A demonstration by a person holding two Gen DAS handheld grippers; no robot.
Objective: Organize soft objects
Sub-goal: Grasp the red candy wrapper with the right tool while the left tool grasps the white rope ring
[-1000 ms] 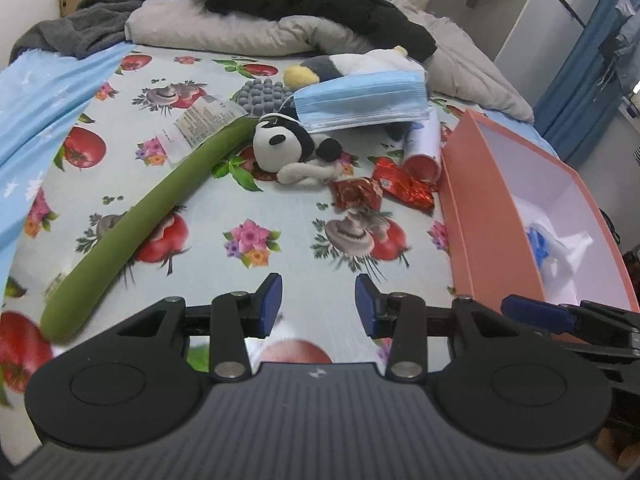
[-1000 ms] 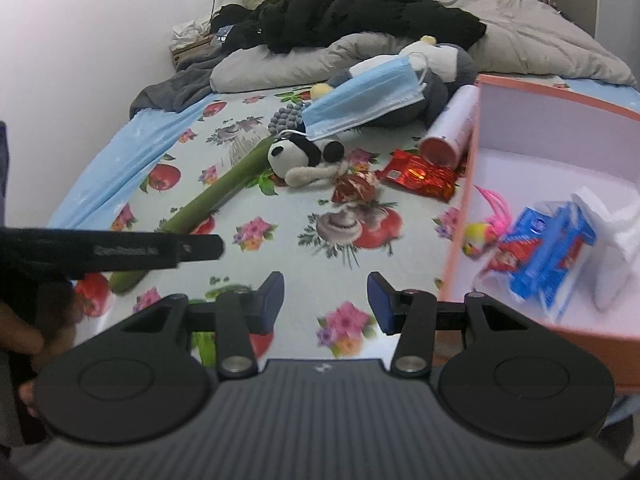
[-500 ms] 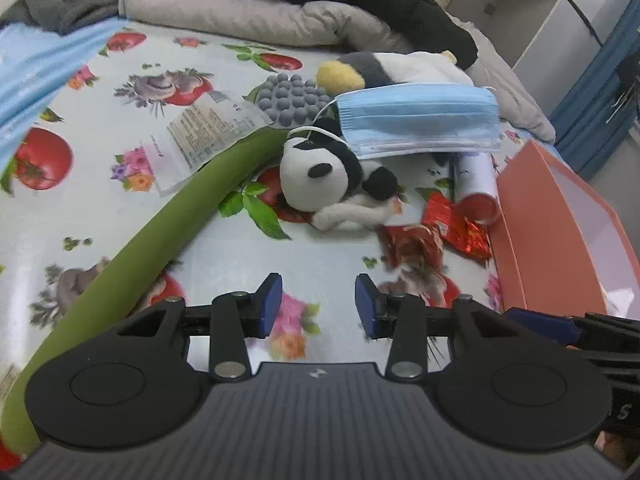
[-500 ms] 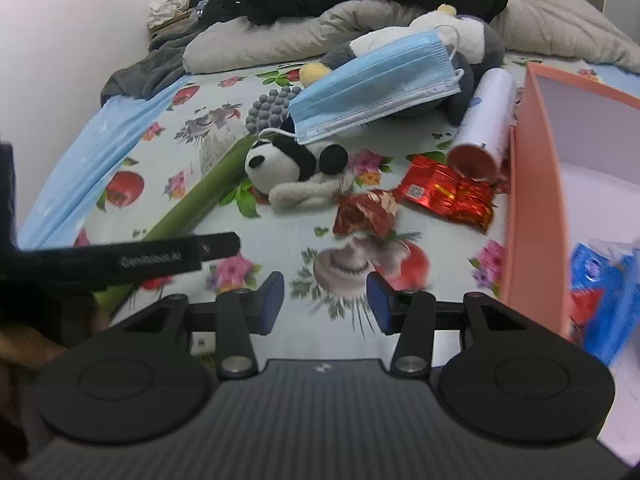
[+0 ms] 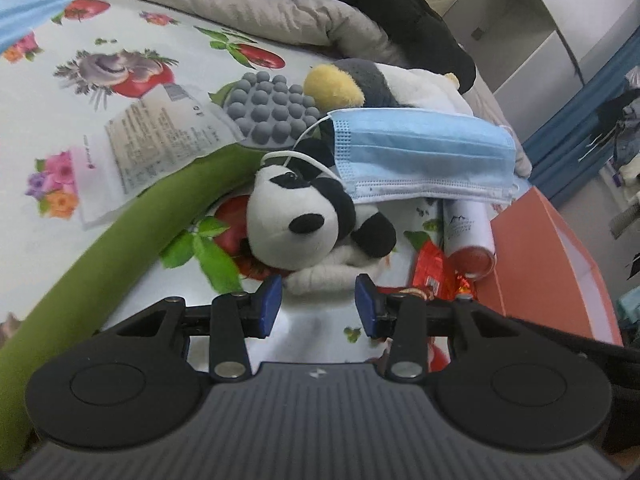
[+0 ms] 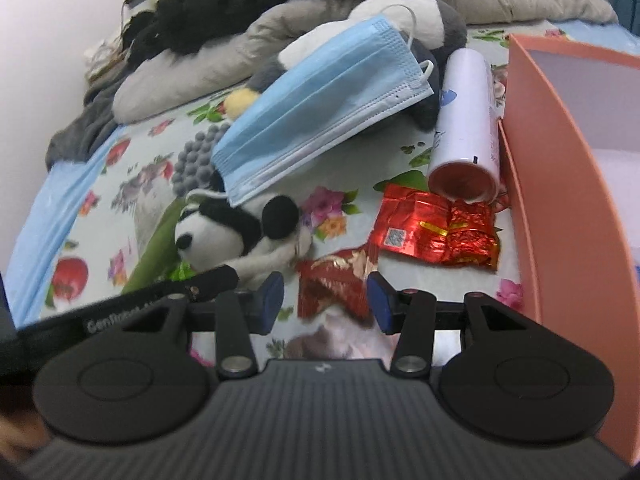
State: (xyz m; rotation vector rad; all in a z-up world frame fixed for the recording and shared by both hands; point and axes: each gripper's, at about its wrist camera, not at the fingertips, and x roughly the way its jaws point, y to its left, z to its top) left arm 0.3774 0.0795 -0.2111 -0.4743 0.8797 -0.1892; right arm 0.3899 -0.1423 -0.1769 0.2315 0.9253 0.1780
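Note:
A panda plush (image 5: pixel 296 224) lies on the fruit-print sheet, with an ear loop of a blue face mask (image 5: pixel 420 160) over its head. My left gripper (image 5: pixel 319 304) is open, its blue tips just short of the panda's white paw. A long green plush (image 5: pixel 140 232) curves off to the left. In the right wrist view, my right gripper (image 6: pixel 325 298) is open over a crumpled red wrapper (image 6: pixel 332 288) that shows between its tips without touching the pads. The panda plush (image 6: pixel 224 236) is at left, beside a finger of the left gripper (image 6: pixel 192 288).
An orange box (image 6: pixel 552 160) stands at the right, with a white can (image 6: pixel 466 120) and a red foil packet (image 6: pixel 436 236) against it. A penguin plush (image 5: pixel 384 84), a grey bumpy ball (image 5: pixel 268 116) and a printed packet (image 5: pixel 148 148) lie behind. Bedding and dark clothes are piled at the back.
Both grippers have moved forward and down toward the pile. The panda and the red wrappers now fill the near view, and the orange box has slid to the right edge. Neither opening changed.

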